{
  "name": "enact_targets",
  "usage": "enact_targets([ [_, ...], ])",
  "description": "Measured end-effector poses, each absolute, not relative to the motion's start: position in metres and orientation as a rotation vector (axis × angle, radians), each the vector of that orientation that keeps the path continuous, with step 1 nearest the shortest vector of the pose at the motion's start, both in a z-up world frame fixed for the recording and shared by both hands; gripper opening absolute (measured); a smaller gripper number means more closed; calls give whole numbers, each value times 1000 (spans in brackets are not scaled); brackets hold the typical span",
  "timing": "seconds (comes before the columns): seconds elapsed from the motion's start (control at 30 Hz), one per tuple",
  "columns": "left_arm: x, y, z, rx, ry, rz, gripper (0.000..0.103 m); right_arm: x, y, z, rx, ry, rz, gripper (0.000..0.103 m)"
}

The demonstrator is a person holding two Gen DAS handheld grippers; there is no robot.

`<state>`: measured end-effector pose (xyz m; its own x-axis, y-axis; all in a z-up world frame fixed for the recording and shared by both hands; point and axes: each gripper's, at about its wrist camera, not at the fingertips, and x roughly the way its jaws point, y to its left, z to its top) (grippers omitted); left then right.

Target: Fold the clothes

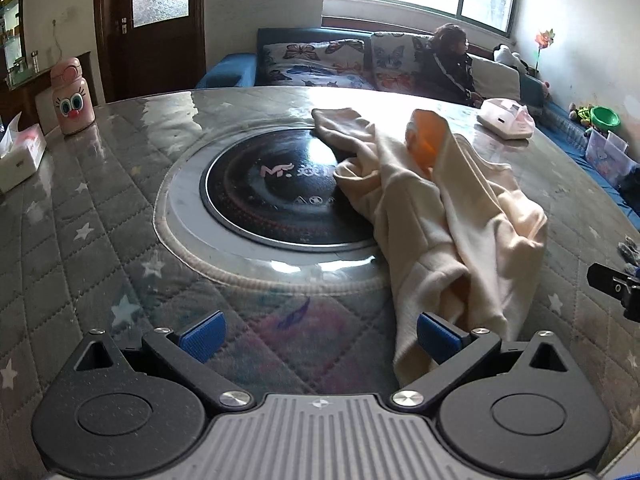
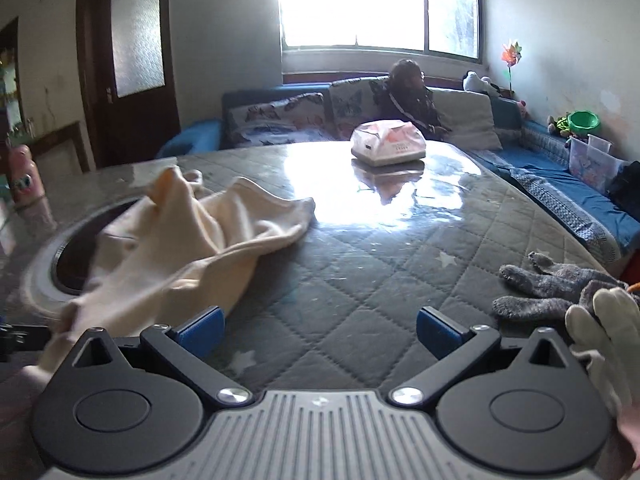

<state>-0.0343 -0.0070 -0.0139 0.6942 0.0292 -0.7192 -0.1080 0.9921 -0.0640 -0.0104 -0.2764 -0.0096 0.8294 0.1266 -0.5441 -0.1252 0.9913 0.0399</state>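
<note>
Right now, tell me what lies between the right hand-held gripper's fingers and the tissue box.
In the right wrist view, only bare quilted table cover lies between the open right hand-held gripper and the tissue box. The cream garment sits off to the left.

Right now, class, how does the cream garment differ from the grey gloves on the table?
The cream garment is large and pale; the grey gloves are small and dark. The garment sprawls partly over the round black hob; the gloves sit near the table's edge. Both lie crumpled and unfolded.

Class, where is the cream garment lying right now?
The cream garment lies crumpled on the quilted table, overlapping the right edge of the round black hob, right of centre in the left wrist view.
</note>
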Motion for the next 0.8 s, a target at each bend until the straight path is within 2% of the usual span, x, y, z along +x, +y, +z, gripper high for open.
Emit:
enact_targets([
  [0.4,-45,-11,-13,-139,815,81,103,-46,-261,-5,-20,551,200,103],
  [0.8,-50,-14,-16,-129,843,74,103,-45,-259,-5,15,623,186,103],
])
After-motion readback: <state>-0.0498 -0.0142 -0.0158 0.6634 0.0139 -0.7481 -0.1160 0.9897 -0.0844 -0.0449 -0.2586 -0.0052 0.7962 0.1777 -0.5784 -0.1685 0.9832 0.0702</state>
